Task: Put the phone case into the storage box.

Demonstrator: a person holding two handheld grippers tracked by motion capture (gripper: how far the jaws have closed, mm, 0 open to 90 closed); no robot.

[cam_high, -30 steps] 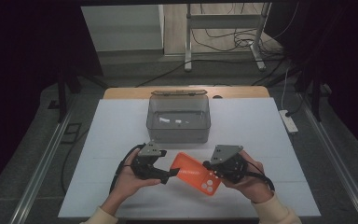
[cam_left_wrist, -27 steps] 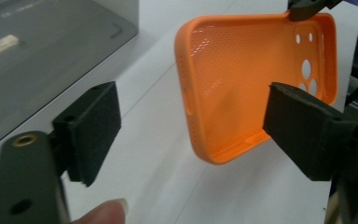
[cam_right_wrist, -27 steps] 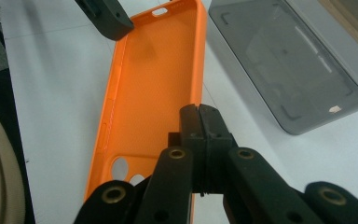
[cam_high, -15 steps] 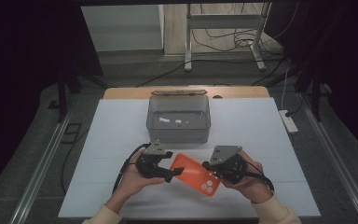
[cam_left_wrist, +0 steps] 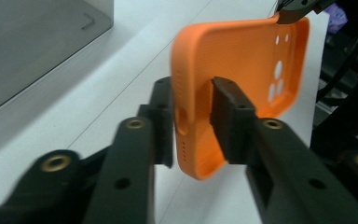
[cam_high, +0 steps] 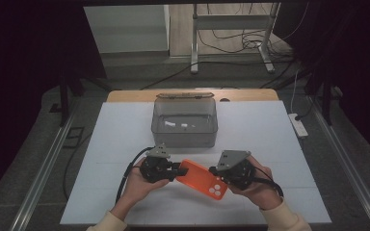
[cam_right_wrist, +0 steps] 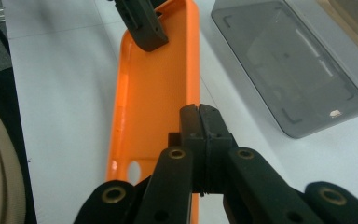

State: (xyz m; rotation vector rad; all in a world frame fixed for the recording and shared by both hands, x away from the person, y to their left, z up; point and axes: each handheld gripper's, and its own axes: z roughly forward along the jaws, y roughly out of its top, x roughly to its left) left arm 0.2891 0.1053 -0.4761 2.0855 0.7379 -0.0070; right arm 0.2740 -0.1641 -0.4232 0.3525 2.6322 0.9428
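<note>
Two grippers on one orange case [cam_high: 202, 178]: left gripper [cam_left_wrist: 193, 123] clamped across bottom edge, right gripper [cam_right_wrist: 199, 122] pinching a side wall. Probably light, soft, flexible; best gripped at rims.

Dim, dark surroundings; table [cam_high: 270, 139] lit from above; close jaws blurred.

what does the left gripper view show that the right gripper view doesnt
The left gripper view shows the orange phone case from its outer back, with the camera holes, and the left gripper straddling its bottom edge. The right gripper view shows the case's hollow inside, with the right gripper shut on its rim. Both show the case held by both grippers above the white table, beside the grey box.
</note>
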